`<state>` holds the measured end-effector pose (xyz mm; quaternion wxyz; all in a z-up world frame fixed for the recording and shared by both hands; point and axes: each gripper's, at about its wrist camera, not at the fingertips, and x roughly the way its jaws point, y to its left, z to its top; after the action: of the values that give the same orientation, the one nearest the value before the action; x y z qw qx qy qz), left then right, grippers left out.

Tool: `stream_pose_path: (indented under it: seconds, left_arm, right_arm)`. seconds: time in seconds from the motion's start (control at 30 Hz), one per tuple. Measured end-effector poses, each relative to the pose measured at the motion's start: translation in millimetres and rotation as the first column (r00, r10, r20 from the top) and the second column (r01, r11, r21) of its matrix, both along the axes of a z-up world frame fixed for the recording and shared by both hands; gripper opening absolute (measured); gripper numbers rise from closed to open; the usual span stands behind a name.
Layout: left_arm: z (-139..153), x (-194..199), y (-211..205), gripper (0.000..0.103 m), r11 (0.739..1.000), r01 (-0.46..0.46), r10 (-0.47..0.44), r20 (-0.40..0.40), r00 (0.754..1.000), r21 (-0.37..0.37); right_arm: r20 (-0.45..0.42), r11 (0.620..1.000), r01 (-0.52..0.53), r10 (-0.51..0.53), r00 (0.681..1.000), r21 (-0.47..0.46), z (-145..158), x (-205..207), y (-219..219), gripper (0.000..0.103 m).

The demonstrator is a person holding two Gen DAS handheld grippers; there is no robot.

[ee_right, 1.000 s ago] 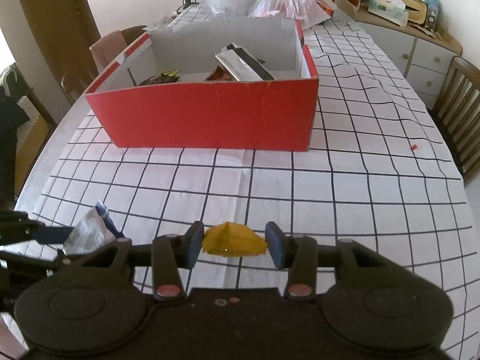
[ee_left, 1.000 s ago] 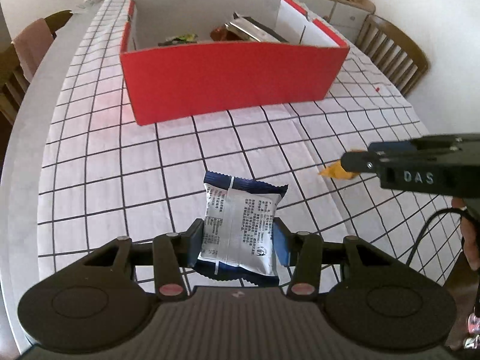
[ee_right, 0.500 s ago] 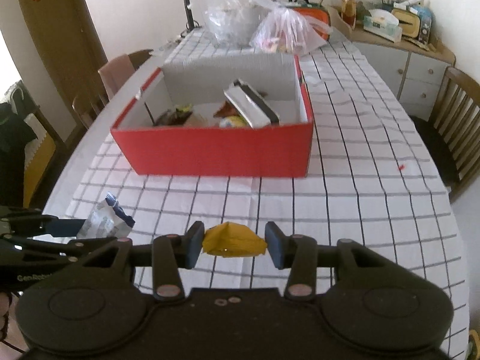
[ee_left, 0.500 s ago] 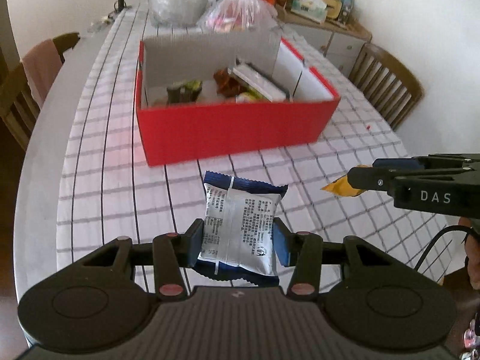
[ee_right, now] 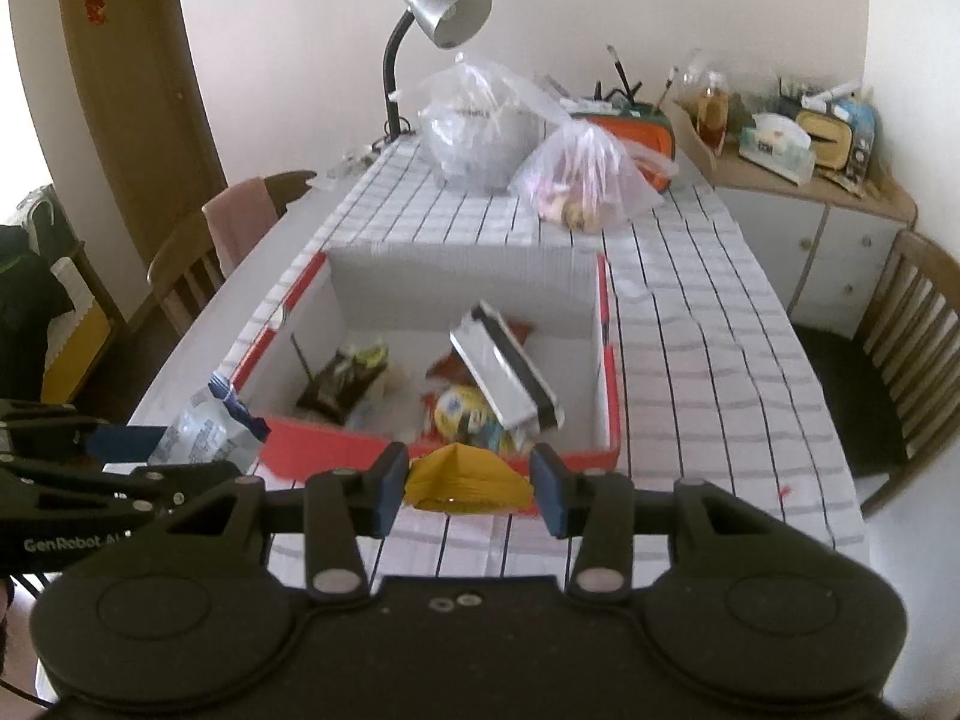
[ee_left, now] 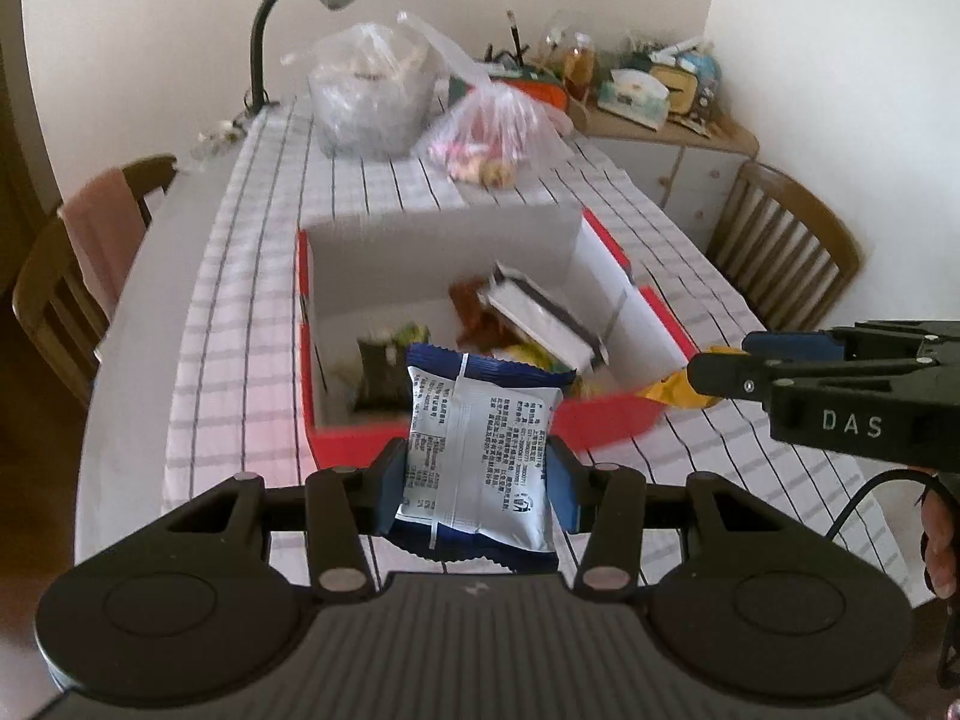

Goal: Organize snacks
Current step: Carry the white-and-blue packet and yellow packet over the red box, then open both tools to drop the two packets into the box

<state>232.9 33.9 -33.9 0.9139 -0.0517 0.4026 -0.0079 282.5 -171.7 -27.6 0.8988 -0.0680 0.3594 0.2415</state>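
Red box now sits below us: we have lifted both grippers, left grasping the blue packet, right the yellow one, ready to drop in.

A home dining rm is shown. A long table is covered w/ a white checked cloth, and wooden slat-back chairs are set along both sides; a pink cloth is draped over one chair. A grey gooseneck desk lamp is stood at the far end, near tied plastic bags of food. A pale sideboard against the wall is piled w/ household clutter, incl. tissue boxes. A brown door is seen at left.
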Motion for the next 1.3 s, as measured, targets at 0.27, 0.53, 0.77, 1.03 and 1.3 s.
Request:
stream_pose_path:
  seconds: [0.27,0.53,0.77,1.03,1.3]
  left_arm:
    - [9,47,17,0.047,0.998,-0.046,0.046,0.004,0.999,0.032]
    - [-3,94,36,0.047,0.993,-0.098,0.101,-0.040,0.994,0.061]
    - [-32,125,42,0.047,0.990,-0.114,0.123,-0.115,0.986,0.084]
    - [-57,144,40,0.047,0.990,-0.095,0.112,-0.170,0.979,0.106]
    - [-74,145,39,0.047,0.990,-0.089,0.111,-0.209,0.972,0.113]
  right_arm:
    - [0.027,1.000,-0.024,0.024,0.999,-0.012,7,38,20,0.043]
    - [0.006,0.999,-0.037,0.037,0.999,-0.028,-5,81,41,0.043]
    - [-0.057,0.998,-0.052,0.051,0.997,-0.023,-32,115,53,0.043]
    - [-0.103,0.995,-0.081,0.074,0.992,-0.065,-67,132,64,0.043]
    - [-0.153,0.991,-0.108,0.094,0.984,-0.084,-87,129,66,0.044]
